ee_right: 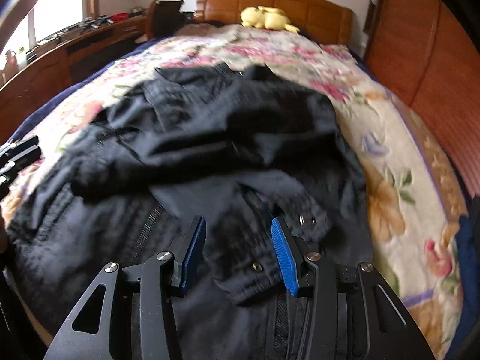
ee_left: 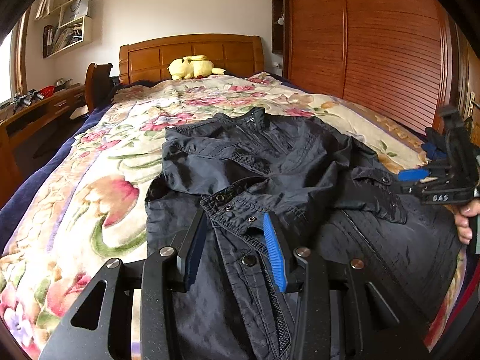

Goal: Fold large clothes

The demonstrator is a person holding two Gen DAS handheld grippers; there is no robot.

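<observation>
On near bed [ee_left: 90, 156]: black jacket [ee_left: 270, 162], sleeves folded inward; left gripper [ee_left: 235, 225], right gripper [ee_right: 238, 231] spread apart above hem, likely poised for next fold.

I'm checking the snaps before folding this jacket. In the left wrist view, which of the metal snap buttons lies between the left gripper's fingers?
The large round silver snap button on the black jacket's front placket, lowest in view, sits between the open left gripper's fingers; the smaller snaps lie beyond the fingertips.
</observation>
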